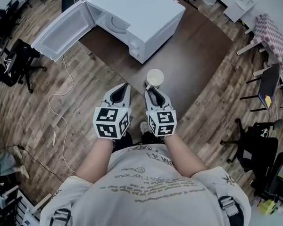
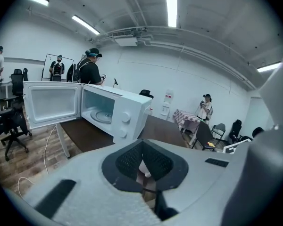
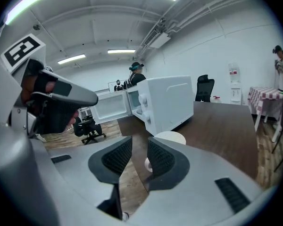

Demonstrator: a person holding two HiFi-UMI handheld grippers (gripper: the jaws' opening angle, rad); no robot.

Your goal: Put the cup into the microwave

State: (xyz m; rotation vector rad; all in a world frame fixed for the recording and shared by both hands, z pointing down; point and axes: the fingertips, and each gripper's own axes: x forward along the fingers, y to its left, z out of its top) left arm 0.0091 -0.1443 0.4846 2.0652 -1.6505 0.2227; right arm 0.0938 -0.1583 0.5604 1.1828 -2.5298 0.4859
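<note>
Wood table (image 1: 198, 55), glossy microwave (image 1: 141, 13), matt cup (image 1: 154, 77)

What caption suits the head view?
Open right tool facing white paper cup on dark wooden table; white microwave door open.

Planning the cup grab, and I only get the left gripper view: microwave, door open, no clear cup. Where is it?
Observer: The white cup stands upright on the dark table, near the edge closest to the person, just ahead of the right gripper.
Operator: Gripped?
Observer: No. The right gripper view shows its jaws apart with nothing between them. The cup sits past the tips, partly behind one jaw.
Operator: Route to the microwave?
Observer: The head view shows only bare tabletop between the cup and the microwave.
</note>
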